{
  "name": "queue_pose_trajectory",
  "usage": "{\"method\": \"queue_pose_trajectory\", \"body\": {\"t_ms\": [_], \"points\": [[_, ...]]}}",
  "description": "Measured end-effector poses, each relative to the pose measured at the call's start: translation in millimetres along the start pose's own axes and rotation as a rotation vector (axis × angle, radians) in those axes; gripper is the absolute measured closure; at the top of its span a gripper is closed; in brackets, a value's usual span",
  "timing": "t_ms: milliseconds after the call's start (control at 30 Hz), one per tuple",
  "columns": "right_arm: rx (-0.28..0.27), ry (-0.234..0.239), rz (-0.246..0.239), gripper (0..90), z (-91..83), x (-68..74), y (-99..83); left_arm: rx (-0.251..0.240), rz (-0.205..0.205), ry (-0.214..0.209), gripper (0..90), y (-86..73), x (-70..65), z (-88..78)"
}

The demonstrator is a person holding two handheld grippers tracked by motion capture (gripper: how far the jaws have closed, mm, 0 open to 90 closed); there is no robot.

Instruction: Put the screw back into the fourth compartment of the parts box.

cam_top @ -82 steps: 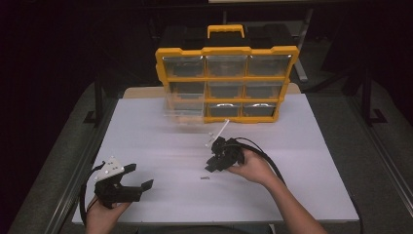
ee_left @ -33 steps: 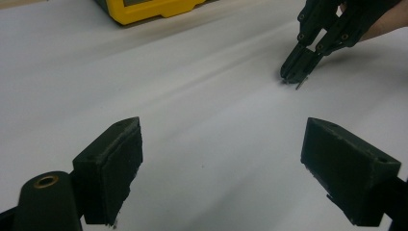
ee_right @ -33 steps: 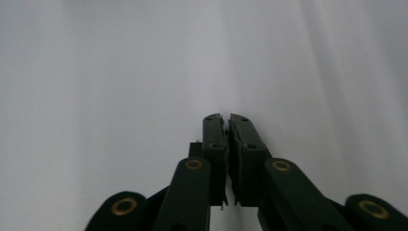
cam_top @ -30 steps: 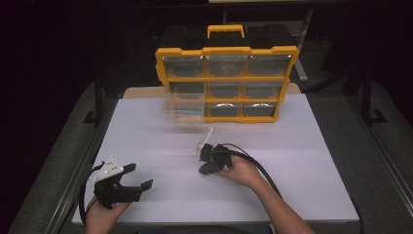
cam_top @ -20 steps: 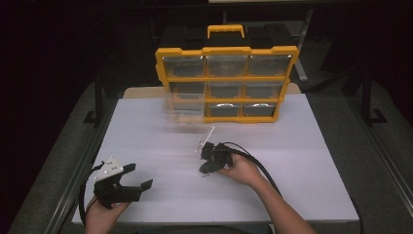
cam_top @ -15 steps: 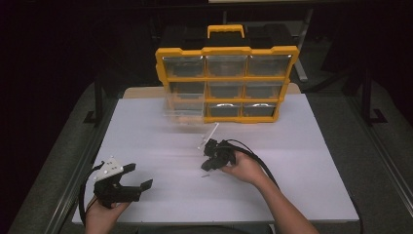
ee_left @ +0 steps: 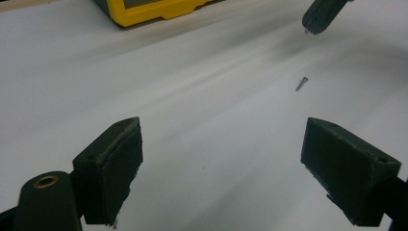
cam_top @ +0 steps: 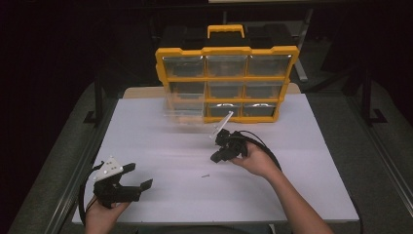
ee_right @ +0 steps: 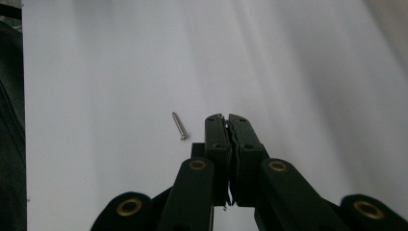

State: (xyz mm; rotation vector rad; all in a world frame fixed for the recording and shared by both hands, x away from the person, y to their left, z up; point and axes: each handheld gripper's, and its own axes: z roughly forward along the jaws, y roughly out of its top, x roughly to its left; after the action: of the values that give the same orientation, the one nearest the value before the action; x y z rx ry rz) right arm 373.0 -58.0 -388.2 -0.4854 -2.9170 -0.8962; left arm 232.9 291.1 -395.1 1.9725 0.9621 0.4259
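Note:
My right gripper [cam_top: 216,157] hovers over the middle of the white table top [cam_top: 302,161], jaws pressed together. In the right gripper view its tip [ee_right: 229,119] points down at the sheet, with a thin sliver pinched in the seam. The left gripper view shows that tip [ee_left: 320,14] with a tiny point sticking out below, which looks like a small screw. Another small screw [cam_top: 206,176] [ee_left: 301,83] [ee_right: 179,126] lies loose on the table just beside it. My left gripper [cam_top: 140,175] [ee_left: 223,127] rests at the front left, open wide and empty.
A yellow organizer [cam_top: 226,51] with clear drawers stands upright at the back of the table. One clear drawer [cam_top: 184,113] sits on the table in front of its lower left corner. The table's front edge runs close to both forearms.
My right gripper has risen and moved a little back and right, toward the organizer, jaws staying shut. The loose screw and my left gripper have kept their places.

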Motion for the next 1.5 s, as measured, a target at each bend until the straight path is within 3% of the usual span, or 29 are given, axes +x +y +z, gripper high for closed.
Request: {"method": "queue_pose_trajectory", "body": {"t_ms": [367,733,1267,1500], "points": [[-0.025,-0.047,0.025,86.3,-45.7,-14.5,12.0,0.000,0.003,0.000,14.1,0.1,0.4,-0.1],[-0.051,-0.094,0.012,86.2,-86.4,-24.4,36.4,-0.004,-0.001,-0.002,14.1,0.2,-0.5,0.5],[-0.064,-0.139,0.009,86.2,-126.4,-34.1,80.1,0.004,0.002,-0.004,14.1,0.1,0.8,-0.3],[-0.067,-0.147,-0.008,86.2,-132.3,-34.5,104.3,-0.001,0.003,-0.005,14.1,0.1,0.7,-0.2]]}}
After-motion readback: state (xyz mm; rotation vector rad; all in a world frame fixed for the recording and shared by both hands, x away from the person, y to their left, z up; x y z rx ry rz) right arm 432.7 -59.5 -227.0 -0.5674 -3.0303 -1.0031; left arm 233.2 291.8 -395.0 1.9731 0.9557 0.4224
